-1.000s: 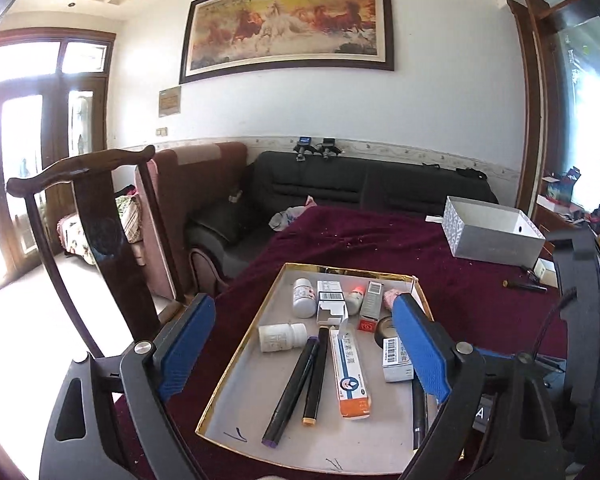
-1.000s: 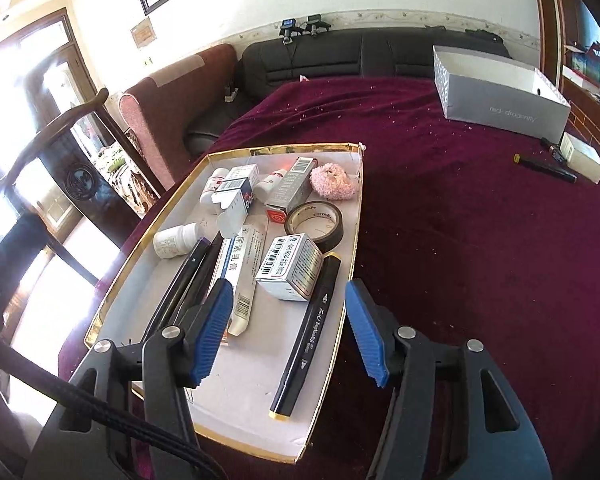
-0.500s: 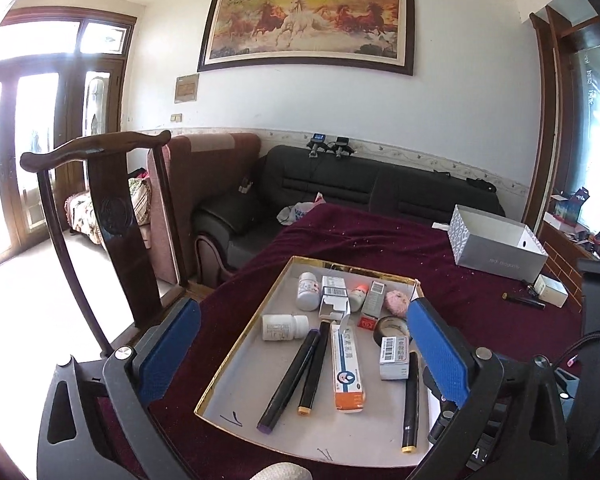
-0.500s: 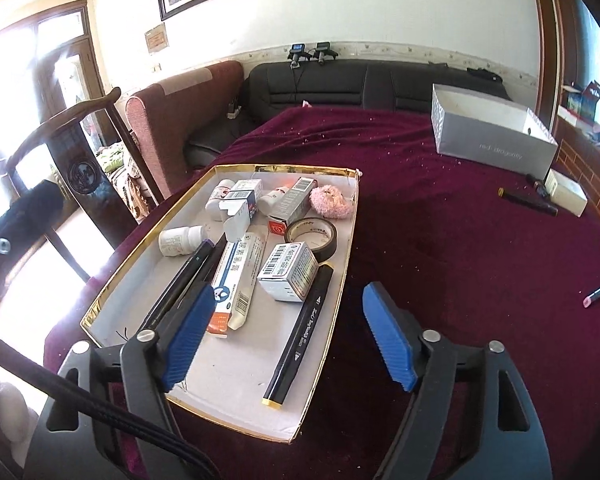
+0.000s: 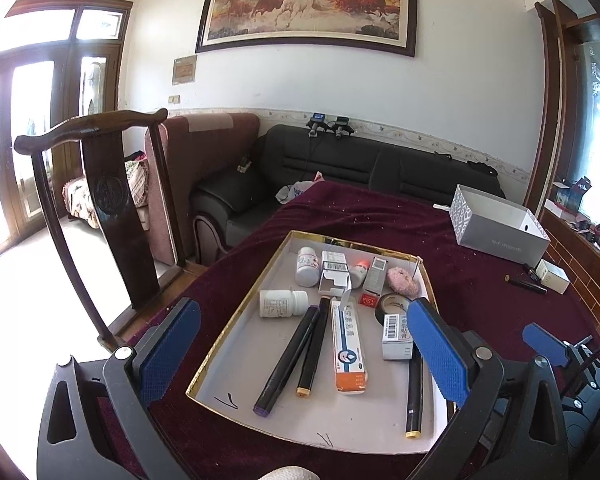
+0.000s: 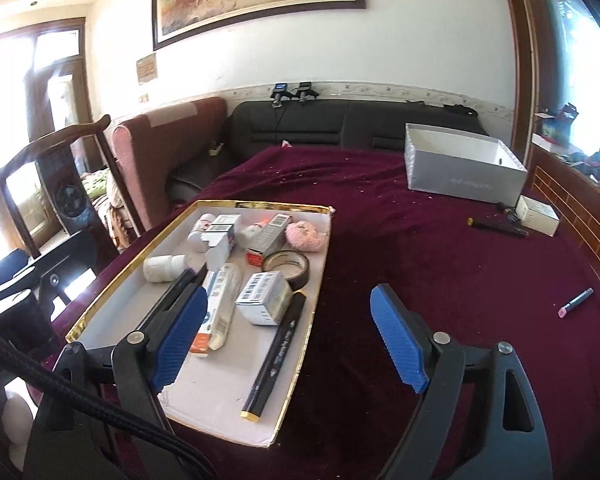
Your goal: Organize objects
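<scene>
A gold-rimmed white tray (image 5: pixel 236 340) (image 6: pixel 204 392) sits on the maroon tablecloth. It holds two black markers (image 5: pixel 288 364), an orange-and-white tube box (image 5: pixel 348 344), two white pill bottles (image 5: pixel 282 303), a tape roll (image 6: pixel 286 266), a pink puff (image 6: pixel 305 235) and small cartons. A third black marker (image 6: pixel 274 354) lies loose along the tray's right edge. My left gripper (image 5: pixel 304 312) hovers open over the tray's near end, holding nothing. My right gripper (image 6: pixel 288 296) hangs above the tray's right rim; its jaws are opening with nothing gripped between them.
On the cloth to the right stand a grey open box (image 6: pixel 460 176), a small white carton (image 6: pixel 538 216), a black pen (image 6: pixel 496 226) and a pink lipstick (image 6: pixel 576 302). A dark wooden chair (image 5: pixel 108 200) stands left of the table, with sofas behind.
Both grippers have drawn back and up from the tray. The right jaws have spread much wider and the left jaws a little. The marker at the tray's right edge stays lying there.
</scene>
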The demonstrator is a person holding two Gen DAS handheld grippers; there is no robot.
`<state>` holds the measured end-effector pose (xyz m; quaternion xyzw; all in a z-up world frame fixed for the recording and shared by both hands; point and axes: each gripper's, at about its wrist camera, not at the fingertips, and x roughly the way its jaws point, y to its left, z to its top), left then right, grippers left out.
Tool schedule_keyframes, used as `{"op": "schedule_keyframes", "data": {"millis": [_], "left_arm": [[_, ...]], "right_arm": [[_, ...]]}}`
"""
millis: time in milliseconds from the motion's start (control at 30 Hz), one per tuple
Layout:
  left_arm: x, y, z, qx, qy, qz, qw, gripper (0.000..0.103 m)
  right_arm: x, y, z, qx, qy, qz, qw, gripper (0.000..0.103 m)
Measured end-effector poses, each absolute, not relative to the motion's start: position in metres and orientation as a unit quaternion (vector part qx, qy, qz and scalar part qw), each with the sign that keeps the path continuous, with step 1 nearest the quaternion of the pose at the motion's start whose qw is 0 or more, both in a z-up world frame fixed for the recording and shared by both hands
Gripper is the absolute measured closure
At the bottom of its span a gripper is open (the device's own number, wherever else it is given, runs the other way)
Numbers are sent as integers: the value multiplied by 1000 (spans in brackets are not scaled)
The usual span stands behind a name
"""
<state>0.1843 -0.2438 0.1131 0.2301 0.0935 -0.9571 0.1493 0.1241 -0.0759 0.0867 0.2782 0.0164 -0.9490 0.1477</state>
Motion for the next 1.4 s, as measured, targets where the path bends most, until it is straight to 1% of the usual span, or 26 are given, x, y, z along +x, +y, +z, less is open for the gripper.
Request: {"op": "schedule_keyframes", "data": {"millis": [167,433,800,1000,1167,1400], "left_arm": [[182,-241,105,242,92,-955,143,2],[176,-236,91,266,92,-951,128,2],[169,-247,72,300,119,-938,127,2],[165,-257,67,306,120,-934,138,2],[163,-259,62,326,118,-927,141,2],[160,-240,56,357,108,-922,103,2]], "right_arm": [[119,-75,80,290,21,-947,133,18],[115,-85,72,294,65,-946,121,18],[94,-101,55,321,113,-933,116,18],[76,-99,51,336,112,-930,102,18],[61,-98,62,338,103,-930,102,18],[58,-112,60,345,128,-923,113,19]]}}
